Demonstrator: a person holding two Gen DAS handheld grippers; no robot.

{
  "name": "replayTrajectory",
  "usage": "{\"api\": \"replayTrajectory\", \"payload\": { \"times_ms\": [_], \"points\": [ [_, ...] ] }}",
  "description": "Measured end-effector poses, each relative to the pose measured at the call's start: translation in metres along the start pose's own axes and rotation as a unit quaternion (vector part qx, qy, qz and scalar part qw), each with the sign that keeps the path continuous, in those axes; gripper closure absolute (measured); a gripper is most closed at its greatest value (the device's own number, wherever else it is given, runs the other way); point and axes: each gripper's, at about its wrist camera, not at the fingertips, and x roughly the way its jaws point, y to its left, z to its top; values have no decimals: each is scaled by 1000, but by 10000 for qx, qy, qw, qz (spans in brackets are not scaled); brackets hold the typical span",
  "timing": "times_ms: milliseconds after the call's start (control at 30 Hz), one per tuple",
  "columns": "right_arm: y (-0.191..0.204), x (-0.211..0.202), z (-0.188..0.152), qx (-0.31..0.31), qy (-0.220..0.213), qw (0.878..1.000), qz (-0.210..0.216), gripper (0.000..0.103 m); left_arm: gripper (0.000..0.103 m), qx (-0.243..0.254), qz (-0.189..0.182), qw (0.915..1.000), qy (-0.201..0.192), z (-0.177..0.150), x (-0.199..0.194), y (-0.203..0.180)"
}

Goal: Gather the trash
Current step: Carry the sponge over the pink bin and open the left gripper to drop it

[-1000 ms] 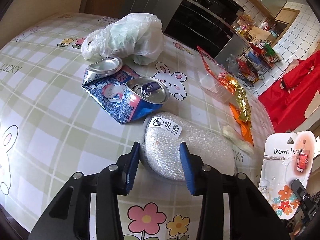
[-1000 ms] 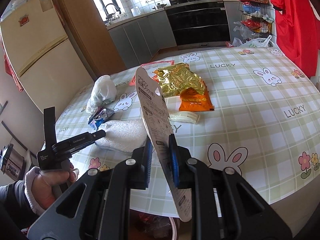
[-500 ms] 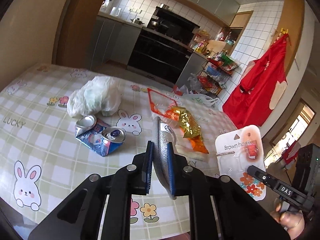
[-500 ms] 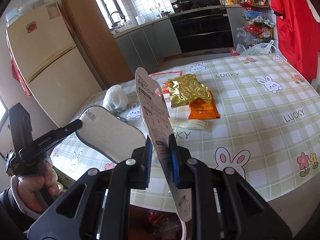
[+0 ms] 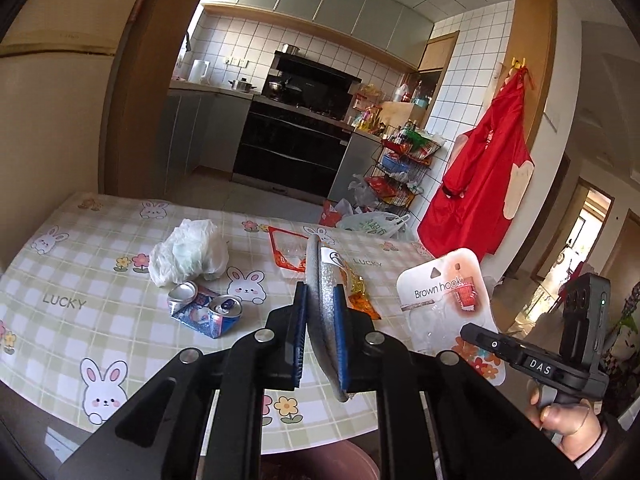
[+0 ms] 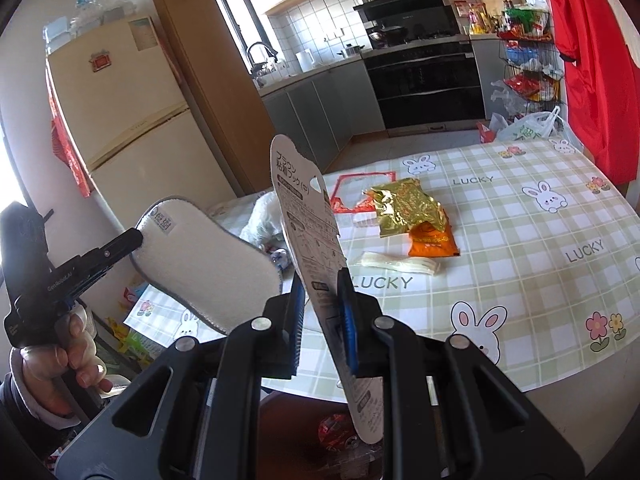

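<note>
My left gripper [image 5: 320, 312] is shut on a white sponge pad with a grey rim [image 5: 320, 288], held edge-on above the table's near edge; its flat face shows in the right wrist view [image 6: 204, 256]. My right gripper [image 6: 322, 300] is shut on a "Brown hook" packaging card [image 6: 308, 216], also seen in the left wrist view [image 5: 444, 300]. A brown trash bin [image 6: 320, 420] with wrappers inside sits below the right gripper. On the table lie a crushed blue can [image 5: 208, 312], a crumpled white plastic bag [image 5: 188, 252], and gold [image 6: 408, 204] and orange [image 6: 434, 240] wrappers.
The table has a green check cloth with rabbits [image 6: 520, 248]. A red-edged clear packet [image 5: 288, 248] and a pale wrapper strip [image 6: 396, 264] also lie on it. A fridge [image 6: 120, 120] stands left, a red apron [image 5: 476, 184] hangs right, and a wire rack [image 5: 404, 164] stands behind.
My left gripper closed on the sponge pad, lifted it off the table and drew back toward the near edge. My right gripper kept holding the card and rose slightly.
</note>
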Motion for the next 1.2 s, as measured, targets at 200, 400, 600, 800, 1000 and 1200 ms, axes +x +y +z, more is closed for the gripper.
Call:
{"api": "replayTrajectory", "payload": {
  "times_ms": [200,400,600,800,1000,1200],
  "points": [
    [16,-27,-2,34,-150,9998,135,83,91,105,93,9997,-174,-3,-51,-6],
    [34,-53,-11,27,-170,9995,259,83,91,253,98,9995,-187,-11,-90,-13],
    [46,-77,-18,-24,-288,9993,221,83,91,297,48,9995,-46,-29,-112,-20],
    [46,-86,-21,9,-321,9993,169,83,90,397,-41,9989,247,-51,-106,-25],
    [40,-82,-23,62,-275,9995,151,83,90,438,-78,9974,561,-67,-84,-26],
    [22,-71,-25,242,-186,9994,149,83,90,424,-98,9948,924,-79,-61,-27]
  ]
}}
